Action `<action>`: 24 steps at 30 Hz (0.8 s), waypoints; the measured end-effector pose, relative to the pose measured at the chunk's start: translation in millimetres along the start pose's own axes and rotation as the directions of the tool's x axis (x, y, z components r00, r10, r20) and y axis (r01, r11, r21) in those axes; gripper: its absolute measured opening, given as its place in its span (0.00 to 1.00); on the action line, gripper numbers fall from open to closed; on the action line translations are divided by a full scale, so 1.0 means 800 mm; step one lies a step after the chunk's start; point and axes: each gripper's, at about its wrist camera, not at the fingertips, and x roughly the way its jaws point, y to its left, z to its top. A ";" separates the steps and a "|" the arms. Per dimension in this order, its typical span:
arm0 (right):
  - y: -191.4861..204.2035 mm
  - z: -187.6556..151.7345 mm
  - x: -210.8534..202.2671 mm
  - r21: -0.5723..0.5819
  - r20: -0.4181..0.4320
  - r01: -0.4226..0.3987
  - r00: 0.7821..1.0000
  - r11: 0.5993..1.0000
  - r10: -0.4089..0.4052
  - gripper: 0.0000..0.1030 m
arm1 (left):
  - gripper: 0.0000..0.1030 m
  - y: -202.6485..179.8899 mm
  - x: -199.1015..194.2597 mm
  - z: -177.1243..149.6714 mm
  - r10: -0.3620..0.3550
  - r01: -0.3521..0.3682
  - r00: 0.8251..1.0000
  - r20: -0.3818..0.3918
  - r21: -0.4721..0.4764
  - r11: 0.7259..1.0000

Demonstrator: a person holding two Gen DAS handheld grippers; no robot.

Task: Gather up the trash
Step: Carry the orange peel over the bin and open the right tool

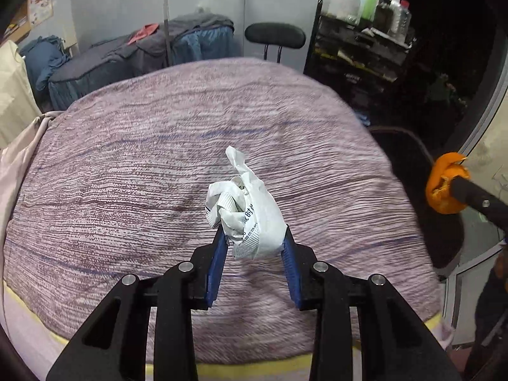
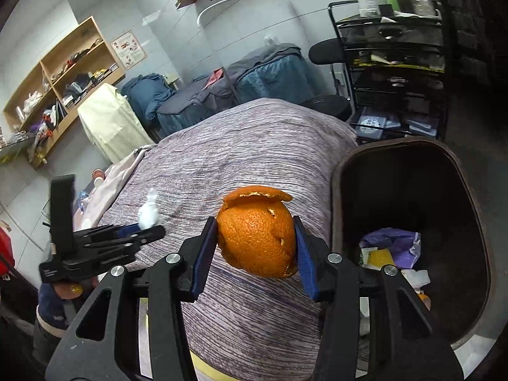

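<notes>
My left gripper (image 1: 254,238) is shut on a crumpled white wrapper (image 1: 244,212) with printed text, held above the purple striped bed cover (image 1: 143,174). My right gripper (image 2: 255,238) is shut on an orange peel (image 2: 257,235), held above the bed's right edge next to the dark trash bin (image 2: 343,171). The bin holds a purple bag (image 2: 393,244) and other scraps. The left gripper with the white wrapper (image 2: 147,214) shows at the left of the right wrist view. The orange peel (image 1: 444,187) shows at the right edge of the left wrist view.
A black wire cart (image 2: 393,63) with bottles stands behind the bin. A black stool (image 1: 274,36) is beyond the bed. Covered boxes (image 1: 143,54) and a wooden shelf (image 2: 63,79) line the far wall. A pink sheet (image 1: 19,158) lies at the bed's left edge.
</notes>
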 end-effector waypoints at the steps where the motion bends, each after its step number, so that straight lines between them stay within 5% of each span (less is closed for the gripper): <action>1: -0.003 -0.001 -0.004 0.005 0.006 0.002 1.000 1.000 -0.002 0.46 | 0.32 -0.002 -0.005 -0.001 -0.003 0.003 1.000 0.014 0.001 1.000; 9: -0.037 -0.013 -0.041 0.049 0.047 0.024 0.999 0.998 -0.026 0.46 | 0.32 -0.052 -0.039 -0.004 -0.078 0.075 0.992 0.102 0.040 0.996; 24: -0.106 -0.034 -0.079 0.116 0.093 0.167 0.980 0.979 -0.178 0.47 | 0.32 -0.148 -0.053 -0.012 -0.197 0.181 0.973 0.120 0.133 0.974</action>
